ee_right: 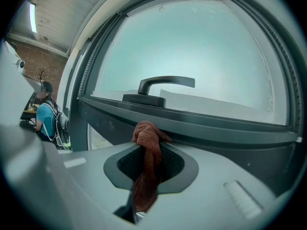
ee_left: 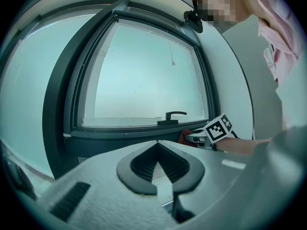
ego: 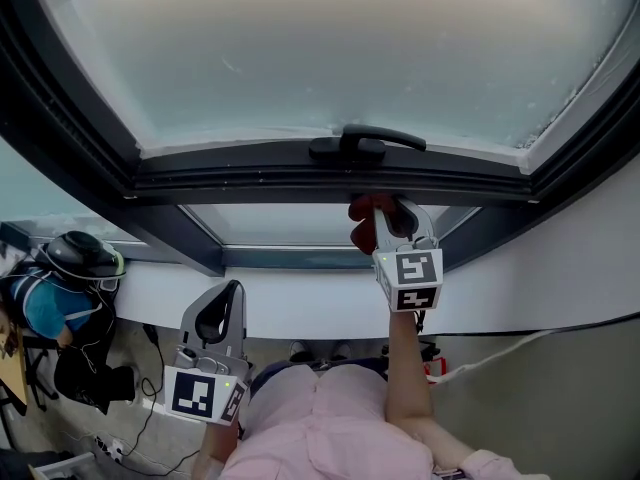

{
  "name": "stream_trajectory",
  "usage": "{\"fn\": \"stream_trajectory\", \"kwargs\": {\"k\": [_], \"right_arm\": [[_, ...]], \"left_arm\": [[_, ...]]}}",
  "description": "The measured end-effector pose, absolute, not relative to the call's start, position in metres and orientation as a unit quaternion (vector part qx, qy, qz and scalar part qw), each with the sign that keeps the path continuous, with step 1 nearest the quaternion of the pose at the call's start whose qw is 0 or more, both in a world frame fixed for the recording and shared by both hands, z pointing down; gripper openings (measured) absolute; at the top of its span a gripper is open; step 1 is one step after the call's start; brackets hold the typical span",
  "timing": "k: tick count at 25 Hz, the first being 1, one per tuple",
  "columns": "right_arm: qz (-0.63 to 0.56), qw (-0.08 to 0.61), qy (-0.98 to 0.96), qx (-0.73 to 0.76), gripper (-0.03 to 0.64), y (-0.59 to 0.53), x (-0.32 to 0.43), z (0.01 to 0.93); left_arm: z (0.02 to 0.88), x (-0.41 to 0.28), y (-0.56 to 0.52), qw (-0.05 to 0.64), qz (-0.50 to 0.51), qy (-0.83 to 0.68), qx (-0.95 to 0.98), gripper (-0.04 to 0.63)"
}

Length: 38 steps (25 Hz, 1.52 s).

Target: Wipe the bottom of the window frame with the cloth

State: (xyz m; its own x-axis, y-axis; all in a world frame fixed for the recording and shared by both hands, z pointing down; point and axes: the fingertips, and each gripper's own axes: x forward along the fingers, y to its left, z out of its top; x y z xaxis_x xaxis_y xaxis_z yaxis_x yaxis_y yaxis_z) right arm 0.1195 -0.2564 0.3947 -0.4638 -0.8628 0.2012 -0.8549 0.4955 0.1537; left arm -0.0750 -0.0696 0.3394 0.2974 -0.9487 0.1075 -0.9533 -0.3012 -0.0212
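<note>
Right tongs clamp rust-red knitted cloth, its tip touching dark grey window frame rail just ahead. Left tongs closed, empty. Wipe looks underway; rail either side likely remains.

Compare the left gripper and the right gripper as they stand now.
The right gripper is shut on the red cloth; the left gripper is shut on nothing. The right gripper is raised to the window frame's bottom rail; the left gripper sits low by the person's body, apart from it. Both carry marker cubes.
</note>
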Motion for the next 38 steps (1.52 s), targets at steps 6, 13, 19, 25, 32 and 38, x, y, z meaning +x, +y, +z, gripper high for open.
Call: {"fn": "stream_trajectory", "kwargs": {"k": [6, 13, 19, 25, 32, 38], "right_arm": [[-0.019, 0.121, -0.855, 0.504, 0.059, -0.259, 0.133, 0.393], [-0.015, 0.12, -0.851, 0.51, 0.058, -0.261, 0.151, 0.393], [-0.013, 0.117, -0.849, 0.515, 0.058, -0.264, 0.167, 0.394], [-0.016, 0.114, -0.857, 0.502, 0.058, -0.264, 0.17, 0.393], [-0.02, 0.115, -0.867, 0.485, 0.057, -0.264, 0.17, 0.391], [-0.017, 0.12, -0.855, 0.504, 0.057, -0.268, 0.198, 0.392]], "left_arm": [[0.341, -0.064, -0.072, 0.024, 0.05, -0.591, 0.805, -0.002], [0.341, -0.054, -0.076, 0.023, 0.051, -0.589, 0.806, -0.002], [0.341, -0.041, -0.081, 0.022, 0.052, -0.585, 0.809, -0.002], [0.341, -0.033, -0.085, 0.022, 0.054, -0.585, 0.809, -0.002], [0.341, -0.023, -0.089, 0.022, 0.055, -0.584, 0.809, -0.002], [0.341, -0.016, -0.092, 0.021, 0.056, -0.584, 0.81, -0.002]]}}
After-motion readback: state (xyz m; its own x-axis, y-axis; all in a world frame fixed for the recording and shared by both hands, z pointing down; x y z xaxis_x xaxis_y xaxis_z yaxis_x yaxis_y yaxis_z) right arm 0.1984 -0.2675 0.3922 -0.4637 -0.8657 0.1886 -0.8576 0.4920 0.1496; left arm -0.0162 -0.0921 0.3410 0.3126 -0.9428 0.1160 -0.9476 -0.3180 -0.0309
